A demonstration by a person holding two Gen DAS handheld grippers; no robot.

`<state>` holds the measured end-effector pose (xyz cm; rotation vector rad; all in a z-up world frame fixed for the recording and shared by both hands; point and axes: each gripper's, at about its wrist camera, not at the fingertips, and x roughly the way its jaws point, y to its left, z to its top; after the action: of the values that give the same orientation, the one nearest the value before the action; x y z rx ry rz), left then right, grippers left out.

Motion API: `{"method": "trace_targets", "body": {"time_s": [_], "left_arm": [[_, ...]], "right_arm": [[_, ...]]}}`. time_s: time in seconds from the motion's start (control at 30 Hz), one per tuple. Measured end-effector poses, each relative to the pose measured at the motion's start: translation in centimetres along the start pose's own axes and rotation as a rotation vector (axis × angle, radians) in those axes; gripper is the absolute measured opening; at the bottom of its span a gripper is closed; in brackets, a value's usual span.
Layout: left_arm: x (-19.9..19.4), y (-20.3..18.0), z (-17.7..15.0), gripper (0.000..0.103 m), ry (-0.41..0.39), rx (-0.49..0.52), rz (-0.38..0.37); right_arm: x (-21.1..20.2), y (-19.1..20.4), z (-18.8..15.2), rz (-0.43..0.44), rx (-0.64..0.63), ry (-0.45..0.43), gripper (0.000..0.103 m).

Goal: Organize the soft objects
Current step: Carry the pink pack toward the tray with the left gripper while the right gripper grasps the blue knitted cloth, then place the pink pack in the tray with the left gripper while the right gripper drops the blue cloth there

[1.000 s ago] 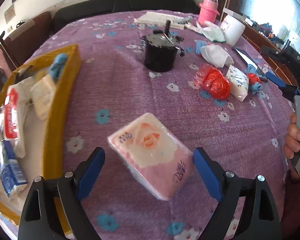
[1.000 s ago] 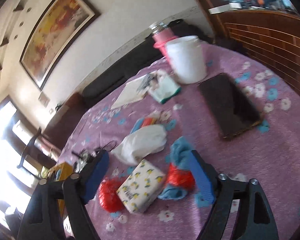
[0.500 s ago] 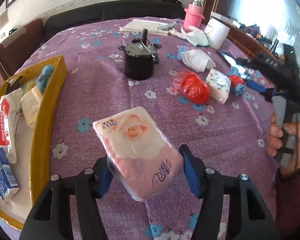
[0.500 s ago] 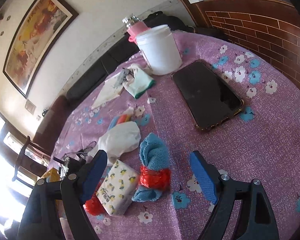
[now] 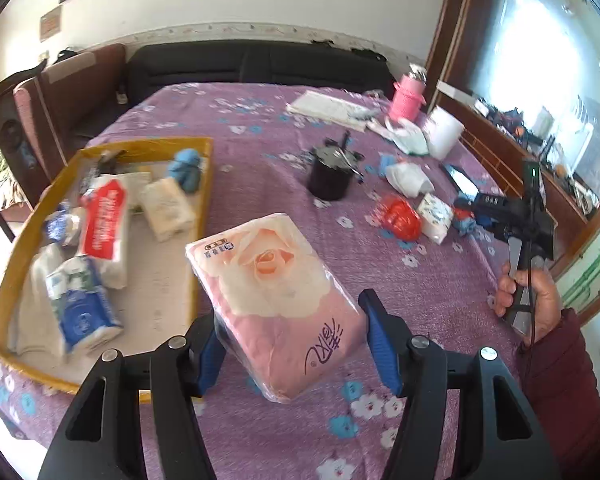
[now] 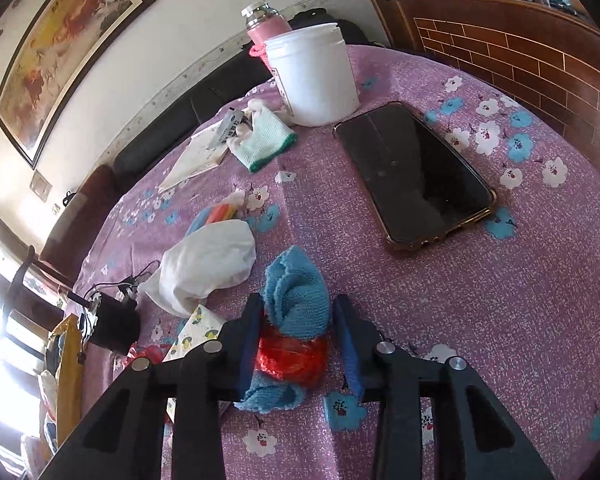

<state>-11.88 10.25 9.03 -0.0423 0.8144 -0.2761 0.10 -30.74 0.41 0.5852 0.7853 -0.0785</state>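
Note:
My left gripper (image 5: 290,320) is shut on a pink tissue pack (image 5: 276,292) printed with a rose, and holds it above the purple tablecloth, next to the yellow tray (image 5: 204,184). The tray holds several tissue packs and a blue towel roll. In the right wrist view my right gripper (image 6: 298,304) has its jaws closing tight on another blue towel roll (image 6: 296,276) with a red band (image 6: 292,356). The blue pads press both its sides, and the roll lies on the table.
A phone (image 6: 416,172) lies right of the roll and a white tub (image 6: 316,76) stands behind it. A white cloth (image 6: 208,264), a lemon-print tissue pack (image 6: 196,332), a red bag (image 5: 400,216) and a black pot (image 5: 332,176) sit mid-table. A hand (image 5: 528,300) is at the right.
The left gripper closed on the pink pack and lifted it off the table toward the tray. The right gripper came down over the blue roll and shut on it.

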Motion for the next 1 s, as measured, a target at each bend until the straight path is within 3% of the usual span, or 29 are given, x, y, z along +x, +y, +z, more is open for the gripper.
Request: {"method": "trace_targets", "body": {"time_s": [0.2,0.37,0.5,0.63,1.0], "left_arm": [[-4.7,4.6,-0.9,0.061,-0.072,-0.076,0.042],[-7.2,9.3,-2.1,0.061,-0.105,-0.153,0.098],[-7.5,12.8,-3.0,0.061,-0.102,-0.229,0.128],[-7.8,15.1,-3.5,0.061,-0.099,-0.3,0.114],[-6.6,17.7,-3.8,0.062,-0.083,-0.334,0.097]], "right_arm": [[-1.4,1.3,-0.4,-0.083,-0.078,-0.008,0.032],[-6.5,2.3,-1.2,-0.057,-0.128,-0.049,0.032],[-10.1,5.1,-2.4,0.019,-0.202,-0.054,0.032],[-11.1,9.6,-3.9,0.116,-0.289,-0.001,0.032],[-8.1,24.1,-11.3,0.351,-0.484,0.214,0.033]]}}
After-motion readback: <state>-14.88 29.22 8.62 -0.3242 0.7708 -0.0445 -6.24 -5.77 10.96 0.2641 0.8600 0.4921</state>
